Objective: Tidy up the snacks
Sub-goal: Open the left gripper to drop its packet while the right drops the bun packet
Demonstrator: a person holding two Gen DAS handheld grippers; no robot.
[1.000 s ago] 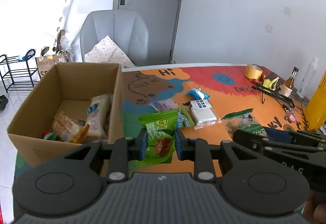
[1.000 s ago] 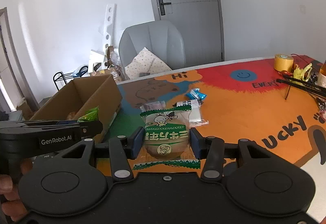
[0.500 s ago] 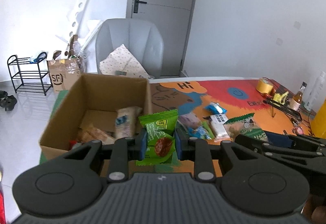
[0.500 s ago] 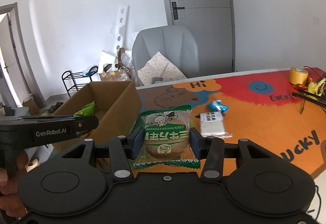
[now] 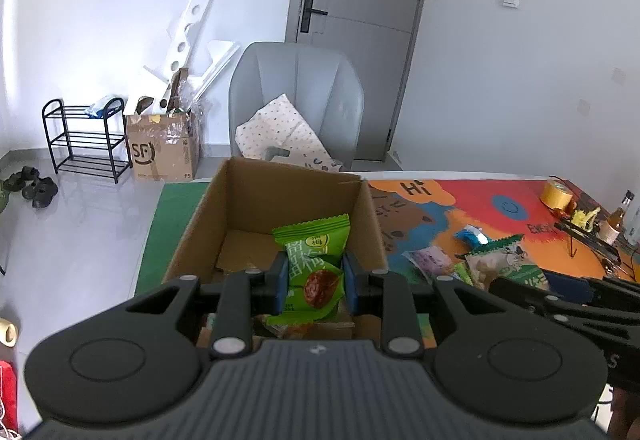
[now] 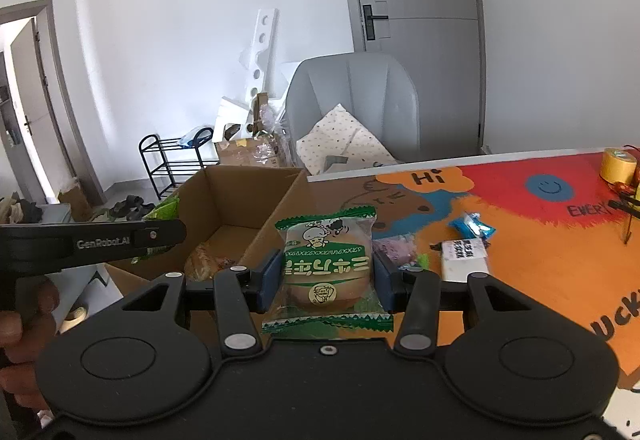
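Note:
My left gripper [image 5: 315, 286] is shut on a green plum snack packet [image 5: 314, 268] and holds it over the open cardboard box [image 5: 256, 196] at the table's left end. My right gripper [image 6: 326, 280] is shut on a green-and-clear bun packet [image 6: 326, 264] and holds it above the table, just right of the box [image 6: 224, 196]. Bread packets [image 6: 208, 260] lie inside the box. Loose snacks remain on the colourful mat: a blue packet [image 6: 474, 226], a white packet [image 6: 464, 252] and a purple packet [image 5: 428, 260].
A grey chair [image 5: 296, 96] with a dotted cushion stands behind the table. A yellow tape roll [image 6: 618, 164], a small bottle [image 5: 618, 216] and black cables lie at the far right of the mat. A shoe rack [image 5: 80, 136] and a taped carton [image 5: 164, 148] stand on the floor at left.
My left gripper has swung left with the plum packet, from over the mat to over the box. My right gripper has also moved left toward the box with the bun packet.

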